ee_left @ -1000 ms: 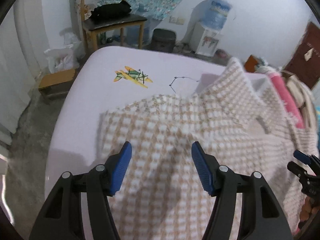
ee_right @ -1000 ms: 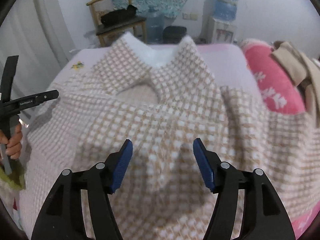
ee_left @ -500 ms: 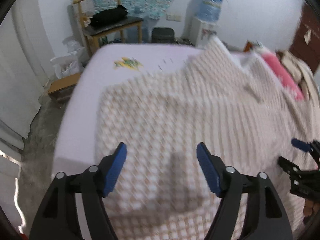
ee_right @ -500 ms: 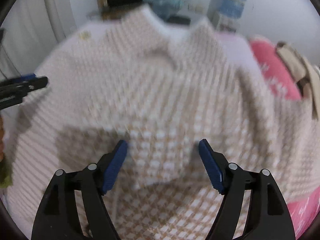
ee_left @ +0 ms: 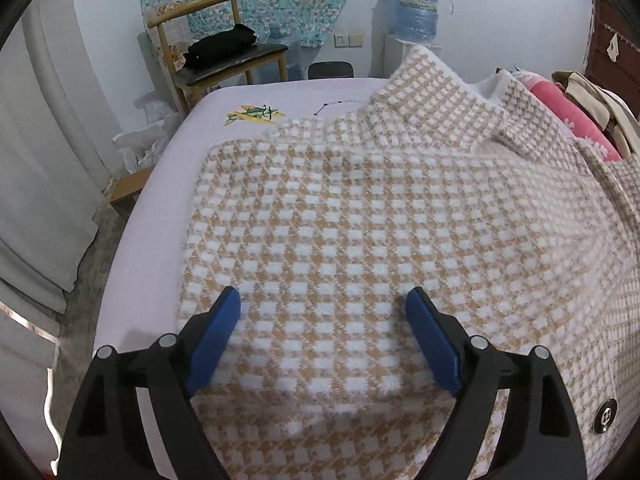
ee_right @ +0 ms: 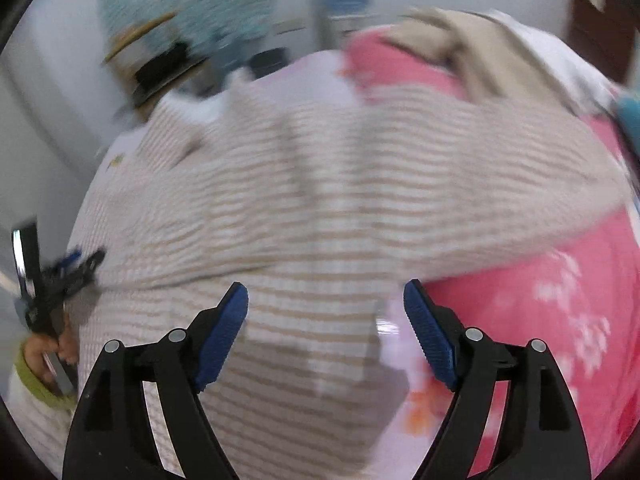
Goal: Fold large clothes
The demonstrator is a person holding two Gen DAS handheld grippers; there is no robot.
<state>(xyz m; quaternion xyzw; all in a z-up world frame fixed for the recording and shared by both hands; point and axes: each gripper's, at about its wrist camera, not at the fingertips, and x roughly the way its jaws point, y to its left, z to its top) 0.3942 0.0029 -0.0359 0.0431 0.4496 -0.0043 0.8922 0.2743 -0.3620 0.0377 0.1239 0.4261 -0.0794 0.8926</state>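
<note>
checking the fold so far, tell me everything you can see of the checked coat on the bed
The checked coat is a large garment in a tan and white check, of thick, fuzzy-looking fabric with a white fleecy inside showing at the raised collar. It lies spread over the pale bed sheet, its near part doubled over into a flat panel with a straight left edge. A round metal snap sits near its lower right. Its right side laps onto a pink blanket. Neither pair of tongs pinches it.

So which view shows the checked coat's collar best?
The left wrist view: the collar is sharp and standing up at the far end of the coat. The right wrist view is motion-blurred, leaving the collar a pale smear.
</note>
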